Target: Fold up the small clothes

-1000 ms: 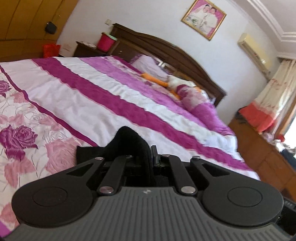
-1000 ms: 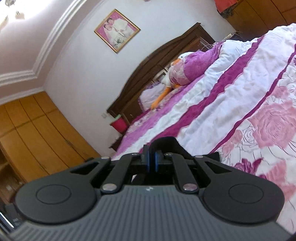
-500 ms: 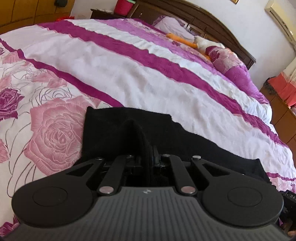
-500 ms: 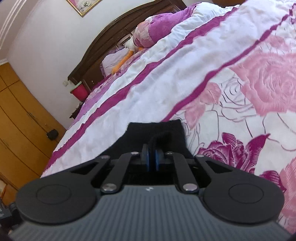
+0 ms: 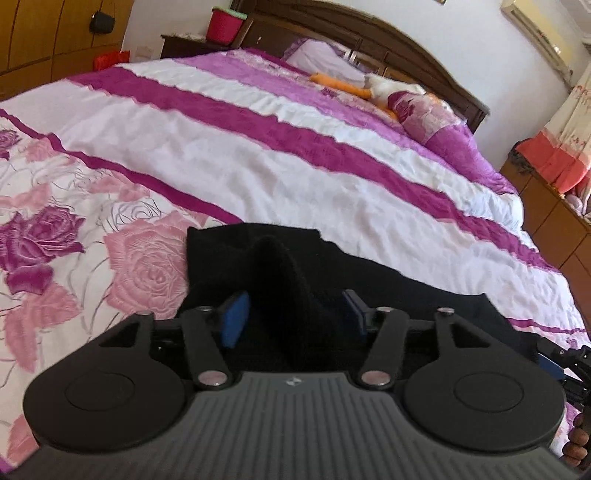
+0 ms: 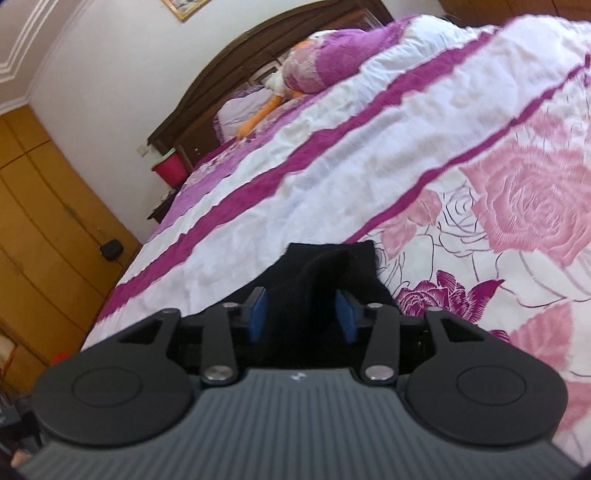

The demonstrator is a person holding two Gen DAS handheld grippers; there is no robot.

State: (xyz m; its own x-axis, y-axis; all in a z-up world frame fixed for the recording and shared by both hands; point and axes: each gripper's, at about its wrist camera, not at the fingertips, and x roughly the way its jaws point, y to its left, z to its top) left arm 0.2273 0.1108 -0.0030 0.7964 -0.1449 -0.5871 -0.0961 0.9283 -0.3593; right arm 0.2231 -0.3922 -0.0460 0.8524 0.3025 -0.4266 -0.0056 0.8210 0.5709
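A small black garment lies spread on the bed's pink and white floral quilt. My left gripper is open, its blue pads standing apart on either side of a raised black fold at the garment's left end. In the right wrist view, my right gripper is open too, with its blue pads on either side of a raised fold of the black garment at its other end. Both folds stand between the jaws without being pinched.
The quilt runs away in magenta and white stripes to pillows and a dark wooden headboard. A red bin stands on a nightstand at the left. Wooden wardrobes and a cabinet flank the bed.
Both grippers came down to the quilt with the black garment and then opened, letting go of the cloth. The garment now lies spread on the bed.
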